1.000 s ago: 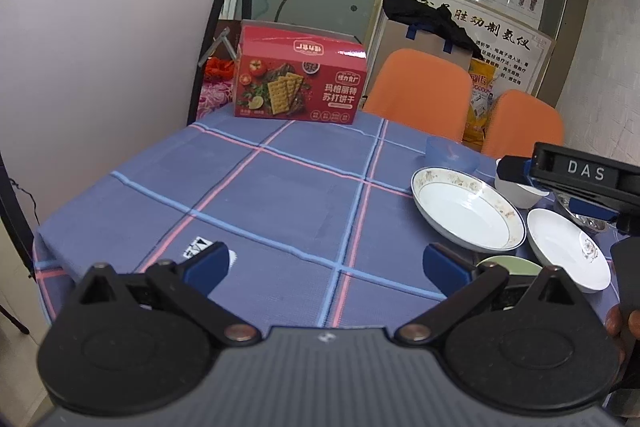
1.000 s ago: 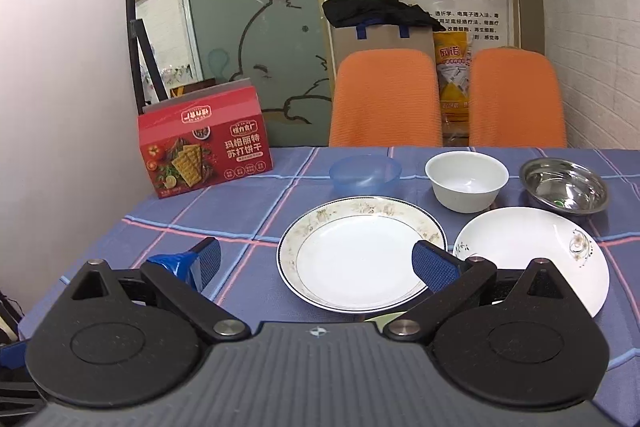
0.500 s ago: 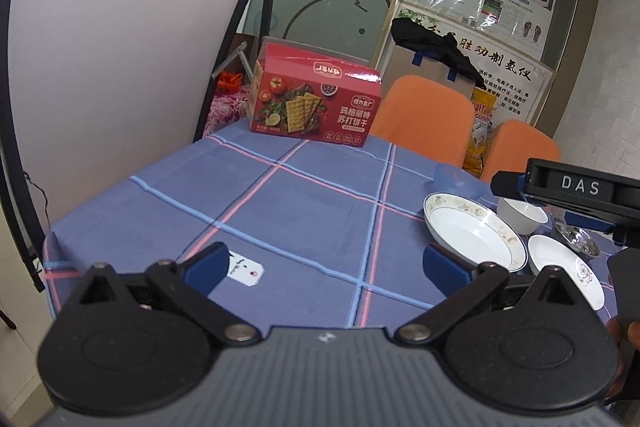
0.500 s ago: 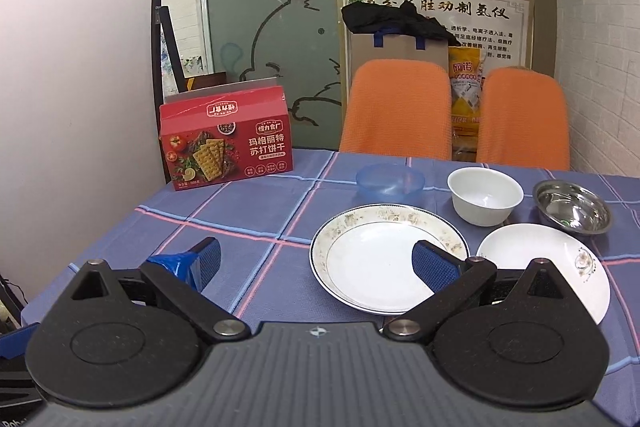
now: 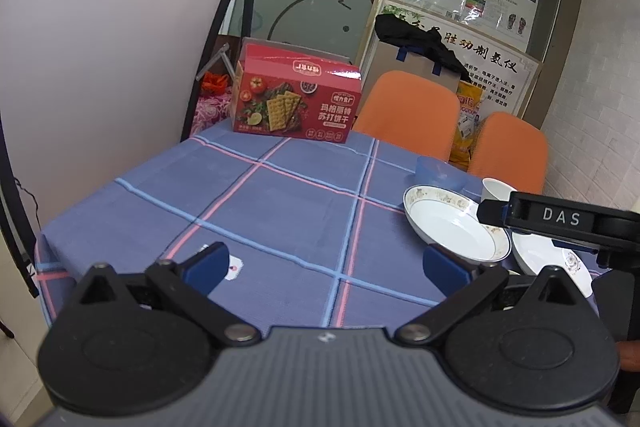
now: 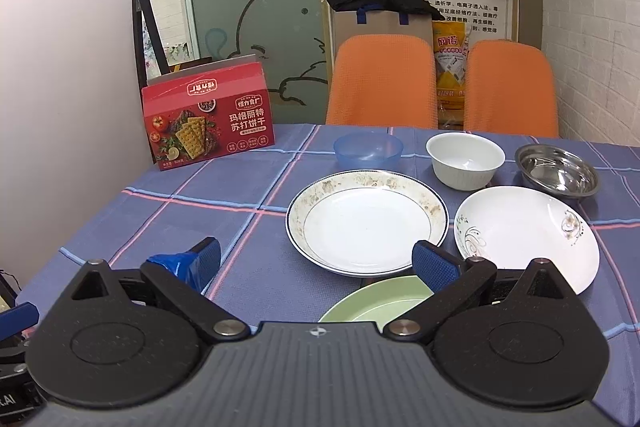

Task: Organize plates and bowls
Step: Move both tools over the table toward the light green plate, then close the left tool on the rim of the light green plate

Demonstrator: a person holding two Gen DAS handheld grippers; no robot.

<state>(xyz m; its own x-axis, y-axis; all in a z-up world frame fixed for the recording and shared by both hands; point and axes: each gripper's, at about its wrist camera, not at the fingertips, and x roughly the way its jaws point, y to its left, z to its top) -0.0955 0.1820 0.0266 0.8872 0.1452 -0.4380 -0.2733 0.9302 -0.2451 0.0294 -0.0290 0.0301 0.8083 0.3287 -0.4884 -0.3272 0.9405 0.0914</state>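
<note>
Blue checked cloth covers the table [image 6: 248,267] in front of you, and from your right gripper's camera the dishes run left to right. At ten o'clock, far back, stands a red cracker box [image 6: 208,117]. Toward twelve o'clock a clear blue bowl [image 6: 368,149] sits just behind the gold-rimmed plate [image 6: 366,223], and nearest you, at six o'clock, a green plate [image 6: 376,301] lies partly hidden under the tool. At one o'clock you have a white bowl [image 6: 464,159], with the flower-painted white plate [image 6: 528,235] in front of it at three o'clock, just beside the gold-rimmed plate. Furthest right, at two o'clock, rests a steel bowl [image 6: 558,175]. Your left gripper [image 5: 326,269] hangs over bare cloth with its fingers spread wide and empty. Your right gripper [image 6: 316,265] is likewise spread wide, gripping nothing, above the near edge of the gold-rimmed plate.
</note>
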